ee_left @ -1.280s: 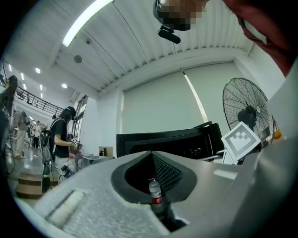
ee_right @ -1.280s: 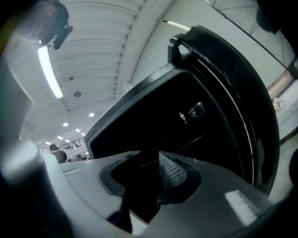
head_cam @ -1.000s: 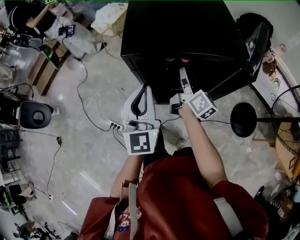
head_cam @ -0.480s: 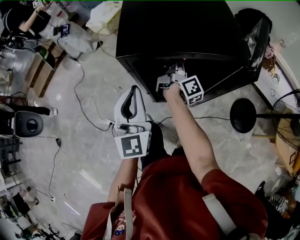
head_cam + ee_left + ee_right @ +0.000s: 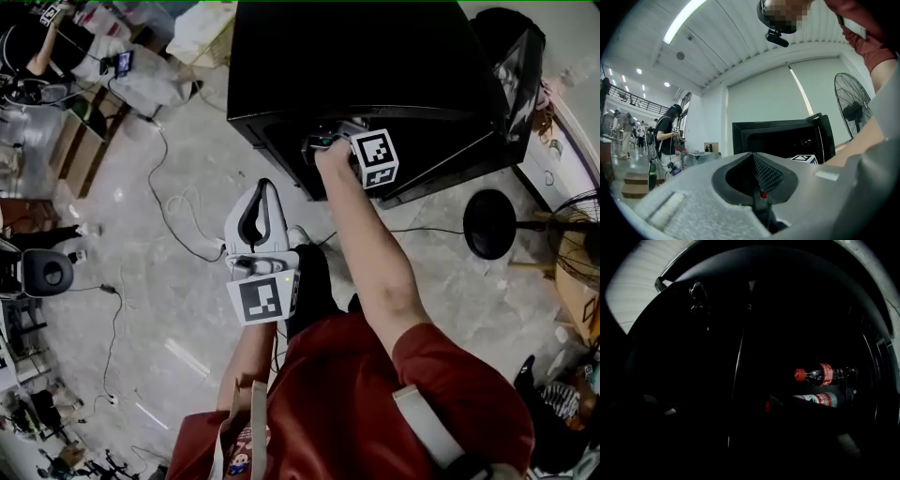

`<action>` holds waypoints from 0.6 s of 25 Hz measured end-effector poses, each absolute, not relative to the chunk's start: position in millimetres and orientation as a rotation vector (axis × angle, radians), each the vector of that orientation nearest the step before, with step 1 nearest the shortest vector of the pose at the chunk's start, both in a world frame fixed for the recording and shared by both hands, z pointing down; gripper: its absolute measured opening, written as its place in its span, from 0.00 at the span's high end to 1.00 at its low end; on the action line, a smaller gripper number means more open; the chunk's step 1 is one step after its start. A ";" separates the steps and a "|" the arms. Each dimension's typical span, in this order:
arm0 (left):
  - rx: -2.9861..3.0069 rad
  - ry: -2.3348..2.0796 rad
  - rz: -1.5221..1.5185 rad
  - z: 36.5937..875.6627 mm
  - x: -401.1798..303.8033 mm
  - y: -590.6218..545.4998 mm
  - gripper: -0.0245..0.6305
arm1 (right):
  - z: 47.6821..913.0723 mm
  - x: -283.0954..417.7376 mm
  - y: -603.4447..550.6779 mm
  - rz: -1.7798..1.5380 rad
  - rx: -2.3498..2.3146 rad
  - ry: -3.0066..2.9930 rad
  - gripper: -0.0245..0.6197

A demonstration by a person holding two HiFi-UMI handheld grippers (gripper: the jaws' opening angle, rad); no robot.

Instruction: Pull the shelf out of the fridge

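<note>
Inside, the fridge (image 5: 717,357) is nearly black; only two bottles (image 5: 820,375) show.

You stand on a pale, marbled floor (image 5: 131,291). The black fridge (image 5: 347,56) stands directly on it, straight ahead of you. To the fridge's left, loose cables (image 5: 167,202) trail across the floor toward your feet. On the right, the round black base (image 5: 489,225) of a fan stand sits near the fridge's open door (image 5: 518,75). Wooden crates (image 5: 86,141) rest at the upper left, well apart from the fridge.
</note>
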State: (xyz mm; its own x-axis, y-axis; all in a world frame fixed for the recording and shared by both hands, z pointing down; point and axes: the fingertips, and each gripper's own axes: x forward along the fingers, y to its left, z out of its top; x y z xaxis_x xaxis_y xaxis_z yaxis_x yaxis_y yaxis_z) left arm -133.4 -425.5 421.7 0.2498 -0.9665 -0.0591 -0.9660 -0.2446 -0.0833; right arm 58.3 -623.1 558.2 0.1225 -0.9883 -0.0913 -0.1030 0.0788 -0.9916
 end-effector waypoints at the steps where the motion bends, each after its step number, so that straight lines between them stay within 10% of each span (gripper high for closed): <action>1: -2.400 1.867 -0.009 422.7 -135.0 -425.8 0.96 | 557.8 57.8 -626.7 -1.006 -1.270 1.219 0.61; 15: -2.401 1.890 -0.046 431.4 -138.4 -425.2 0.96 | 544.5 55.5 -652.5 -0.988 -1.284 1.246 0.89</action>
